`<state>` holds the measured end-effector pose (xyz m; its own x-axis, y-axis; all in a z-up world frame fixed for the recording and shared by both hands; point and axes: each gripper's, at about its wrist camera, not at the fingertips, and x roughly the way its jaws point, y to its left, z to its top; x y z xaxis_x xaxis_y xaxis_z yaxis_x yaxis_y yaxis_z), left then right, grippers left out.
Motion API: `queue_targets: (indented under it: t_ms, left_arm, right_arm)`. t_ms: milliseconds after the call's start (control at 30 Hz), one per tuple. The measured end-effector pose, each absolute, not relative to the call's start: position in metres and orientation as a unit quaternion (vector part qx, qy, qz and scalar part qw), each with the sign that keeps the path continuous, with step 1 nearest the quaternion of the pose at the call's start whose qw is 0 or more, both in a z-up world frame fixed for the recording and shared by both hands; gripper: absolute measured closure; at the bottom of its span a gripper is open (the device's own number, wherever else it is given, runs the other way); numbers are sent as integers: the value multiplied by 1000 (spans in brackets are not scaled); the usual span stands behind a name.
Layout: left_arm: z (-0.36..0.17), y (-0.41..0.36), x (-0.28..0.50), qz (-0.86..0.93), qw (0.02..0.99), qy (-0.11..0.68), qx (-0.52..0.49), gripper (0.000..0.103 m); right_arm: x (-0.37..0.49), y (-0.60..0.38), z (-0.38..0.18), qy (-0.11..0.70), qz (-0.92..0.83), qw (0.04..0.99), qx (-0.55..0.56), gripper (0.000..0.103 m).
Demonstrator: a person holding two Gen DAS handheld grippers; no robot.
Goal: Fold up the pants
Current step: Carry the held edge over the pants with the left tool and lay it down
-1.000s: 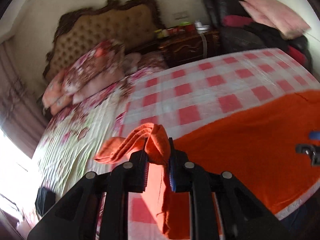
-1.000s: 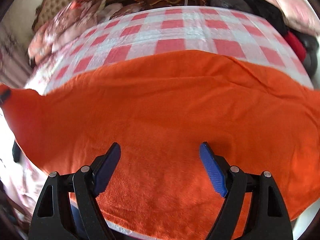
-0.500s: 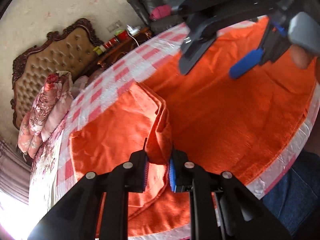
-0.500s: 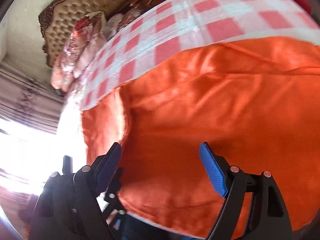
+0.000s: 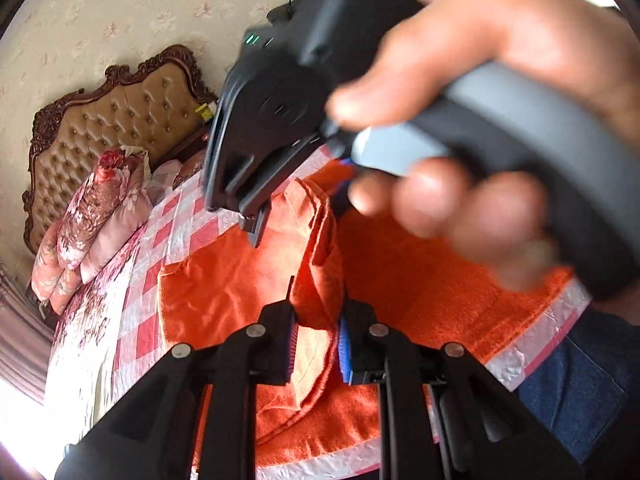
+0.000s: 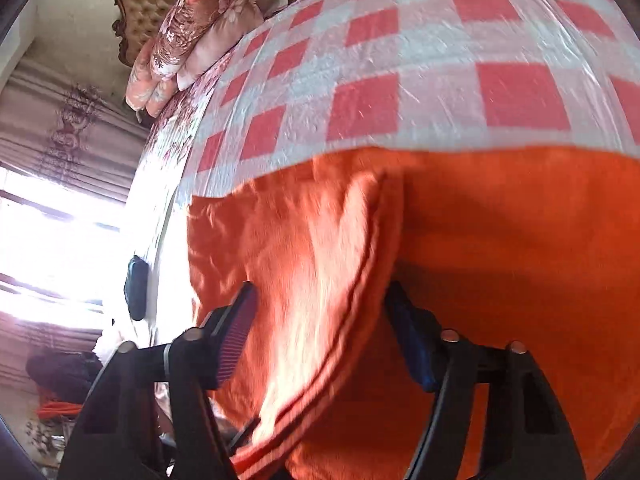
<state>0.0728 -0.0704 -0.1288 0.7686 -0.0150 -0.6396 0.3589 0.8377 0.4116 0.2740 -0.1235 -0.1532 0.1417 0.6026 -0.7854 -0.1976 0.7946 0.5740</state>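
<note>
Orange pants [image 5: 224, 292] lie on the red and white checked bed cover [image 5: 180, 236]. My left gripper [image 5: 316, 344] is shut on a bunched fold of the pants and holds it over the rest of the cloth. My right gripper [image 6: 324, 340] is open with its blue pads either side of a raised ridge of the pants [image 6: 320, 240]; I cannot tell if it touches them. In the left wrist view the right gripper's body [image 5: 280, 120] and the hand on it fill the upper right.
A tufted headboard [image 5: 120, 120] and floral pillows [image 5: 96, 208] are at the far end of the bed. A bright window [image 6: 52, 240] and curtains lie to the left. The person's blue jeans [image 5: 580, 392] are at the bed's near edge.
My left gripper has carried the pants' end over the rest of the cloth. My right gripper has swung left, close in front of the left camera, and its fingers now straddle the fold.
</note>
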Motion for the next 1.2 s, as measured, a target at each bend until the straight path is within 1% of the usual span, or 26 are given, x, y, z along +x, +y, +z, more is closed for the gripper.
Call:
queue_targets:
  t_ms: [33,67,200,400,600,633,667,833,900,967,1000,1033,1067,1133,1200]
  left_arm:
    - [-128,-72,70,-108,902,322,267,87]
    - [-127,-75,66,-113,902,319,270,87]
    - [-127,-93,53,-147,900,307,274,87]
    - [-153,-128,50,-178,882,319,299,87]
    - [-161,-132,49,-169,876,328,310,86]
    - [-164,-134,50,-169,873,330,316,86]
    - [-166,-135,51,-168,872,329,323,86]
    - [-172,-144,41,-165,872,323,329,86]
    - [-170,-144,38,-163,873,322,328,77]
    - [-165,-137,40,-170,877,325,311,53]
    - [-160,-134,37,-180,879,326,298,49]
    - [-155,-130,33,-186,882,323,288,44]
    - [-150,-125,28,-186,886,321,278,41]
    - [-136,-108,15,-176,899,312,251,37]
    - [-122,-78,4,-136,920,298,216,36]
  right_arm:
    - [276,-123,-151,592,263,744,159,87]
    - [276,-124,-147,586,258,752,155,95]
    - [261,-140,-123,538,237,801,118,96]
    - [260,-160,-150,551,210,801,102,96]
    - [258,-160,-152,548,210,804,93,95]
    - [259,-165,-155,553,203,802,99,94]
    - [258,-174,-156,556,200,800,102,90]
    - [256,-177,-158,553,205,801,104,90]
    - [256,-175,-158,550,204,804,97,90]
    - [256,-175,-156,550,200,805,92,90]
    - [256,-175,-153,546,192,811,86,88]
    - [255,-177,-149,540,182,818,80,82]
    - [253,-183,-141,525,161,833,73,75]
    - [250,-196,-129,502,139,850,75,71]
    - [242,-215,-118,481,113,866,76,71]
